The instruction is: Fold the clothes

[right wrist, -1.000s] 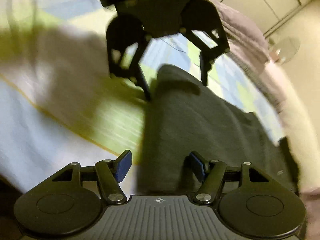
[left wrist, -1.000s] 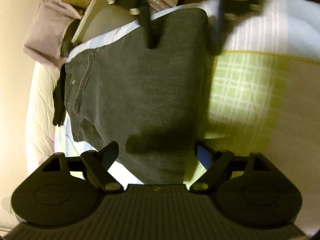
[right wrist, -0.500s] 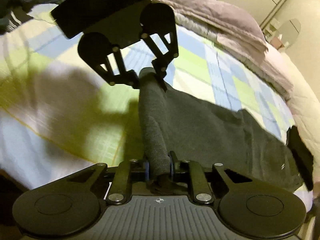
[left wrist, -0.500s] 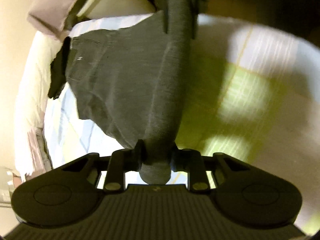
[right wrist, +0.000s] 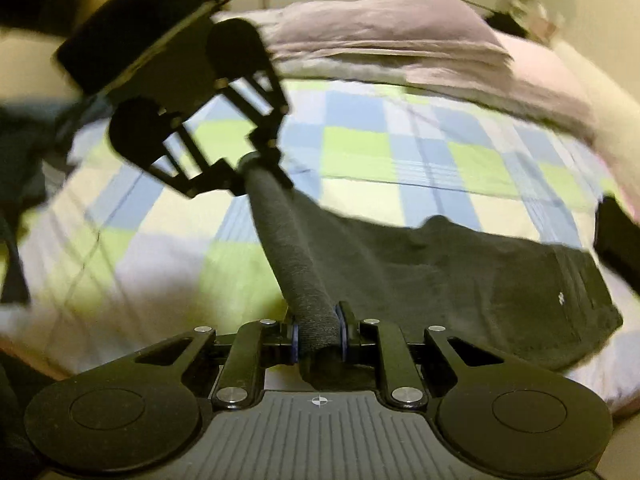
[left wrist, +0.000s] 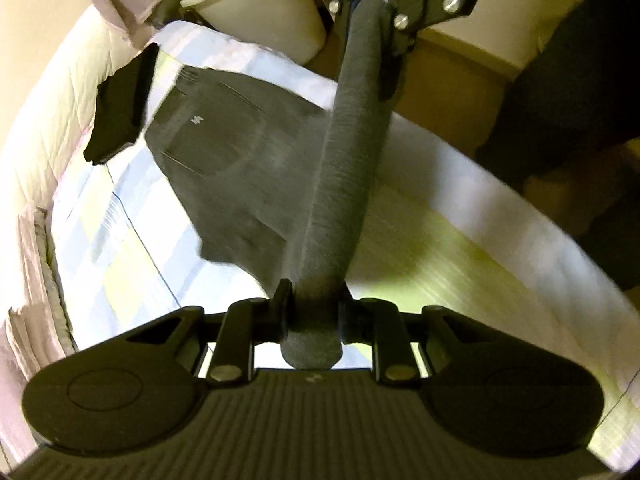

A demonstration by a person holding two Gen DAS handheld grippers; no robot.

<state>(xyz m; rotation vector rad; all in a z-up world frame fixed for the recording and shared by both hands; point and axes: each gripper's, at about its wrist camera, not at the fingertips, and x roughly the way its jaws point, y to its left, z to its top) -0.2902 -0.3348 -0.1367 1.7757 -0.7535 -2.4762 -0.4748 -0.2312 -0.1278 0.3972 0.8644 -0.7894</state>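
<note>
We see both fisheye views lit by warm, yellowish indoor light that casts a soft dark shadow on the blue, green and white checked bedsheet [left wrist: 420, 240] beneath the lifted dark grey trousers [right wrist: 460, 276]. Motion blur smears the sheet's pattern and the folded mauve blanket [right wrist: 384, 36], and straight lines bow strongly toward the dim edges.

You are looking at dark grey trousers [left wrist: 240, 152], of thick, slightly fuzzy cloth, with one end gathered into a taut, rope-like roll [right wrist: 296, 256] that is stretching in a straight line above the bed. The rest is draping down from that roll in a slanting sheet, and the waistband end, with its stitched back pocket and small pale tag [right wrist: 560, 298], is lying flat on the checked bedcover [right wrist: 356, 148].
</note>
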